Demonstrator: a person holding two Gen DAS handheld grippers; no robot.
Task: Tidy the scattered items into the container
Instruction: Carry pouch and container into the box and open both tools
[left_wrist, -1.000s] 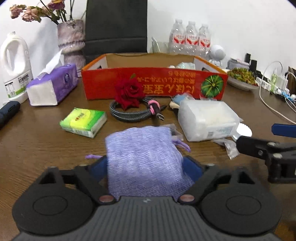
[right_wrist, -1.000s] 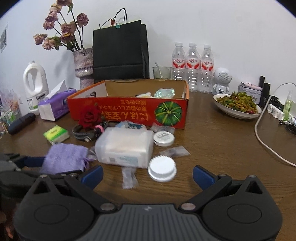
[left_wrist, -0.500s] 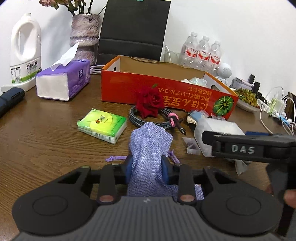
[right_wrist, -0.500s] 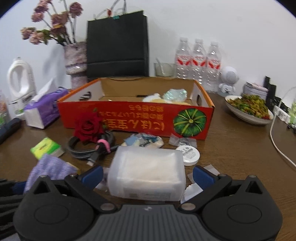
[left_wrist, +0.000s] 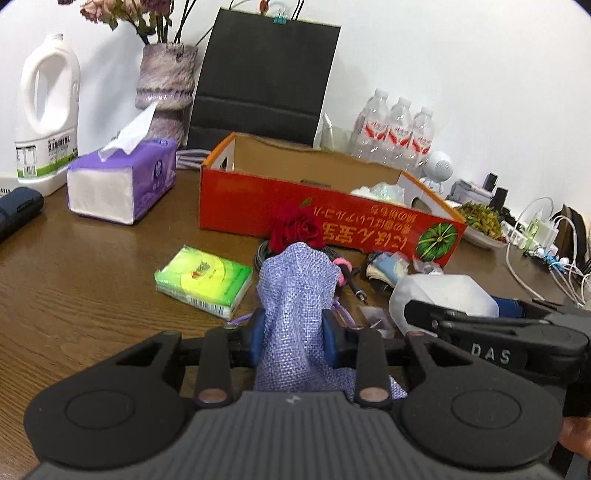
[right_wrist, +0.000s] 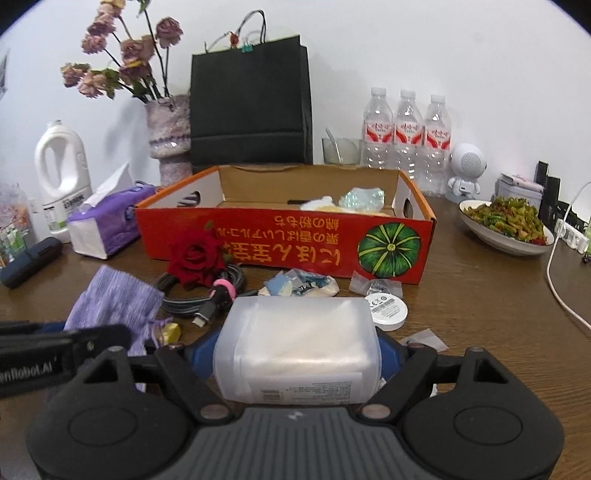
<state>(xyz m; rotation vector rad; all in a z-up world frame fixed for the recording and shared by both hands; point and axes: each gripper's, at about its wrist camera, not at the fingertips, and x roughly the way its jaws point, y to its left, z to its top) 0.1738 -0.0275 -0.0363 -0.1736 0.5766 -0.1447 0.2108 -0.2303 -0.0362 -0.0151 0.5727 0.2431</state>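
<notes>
My left gripper (left_wrist: 293, 338) is shut on a purple mesh pouch (left_wrist: 297, 291) and holds it off the table. My right gripper (right_wrist: 297, 350) is shut on a translucent white pack of wipes (right_wrist: 297, 343), its blue pads pressing both ends. The red cardboard box (right_wrist: 284, 240) stands open behind, with a few items inside. Loose on the table are a red rose (right_wrist: 197, 254), a coiled cable (right_wrist: 207, 291), a green tissue pack (left_wrist: 203, 280), a white round lid (right_wrist: 388, 306) and small wrappers (right_wrist: 299, 288).
A purple tissue box (left_wrist: 122, 181), white jug (left_wrist: 46, 107), vase with dried flowers (right_wrist: 168, 136), black paper bag (right_wrist: 251, 103), three water bottles (right_wrist: 406, 129), a bowl of food (right_wrist: 506, 225) and white cables (left_wrist: 546, 251) surround the box.
The left gripper has lifted the pouch higher and nearer the box. The right gripper has moved forward over the wipes pack and shut on it.
</notes>
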